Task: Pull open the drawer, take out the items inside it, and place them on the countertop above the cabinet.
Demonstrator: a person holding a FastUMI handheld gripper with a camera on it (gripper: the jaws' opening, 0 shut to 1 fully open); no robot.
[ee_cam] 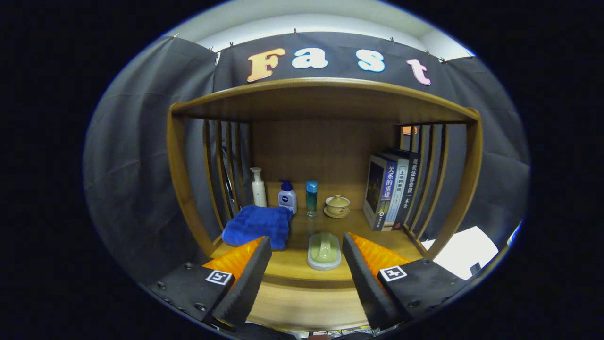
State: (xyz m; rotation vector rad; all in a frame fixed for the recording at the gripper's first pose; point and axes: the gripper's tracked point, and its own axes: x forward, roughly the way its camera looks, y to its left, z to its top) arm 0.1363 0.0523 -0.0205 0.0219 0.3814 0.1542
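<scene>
Countertop: soap dish near front edge, centre, between the parted gripper fingers; folded towel at left. Along back wall, left to right: pump bottle, lotion bottle, slim bottle, lidded cup. Books upright at right edge.

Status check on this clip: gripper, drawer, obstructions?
Gripper open, holding nothing. Soap dish on countertop between fingers. Drawer front hidden below. Blue towel beside left finger.

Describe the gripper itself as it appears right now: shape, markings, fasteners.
The gripper has two wedge-shaped fingers that taper toward their tips and stand apart, open. Each has a ribbed inner pad and a thick foam-like edge. Behind each finger sits a flat black plate with small screws, and each plate carries a square black-and-white marker.
</scene>
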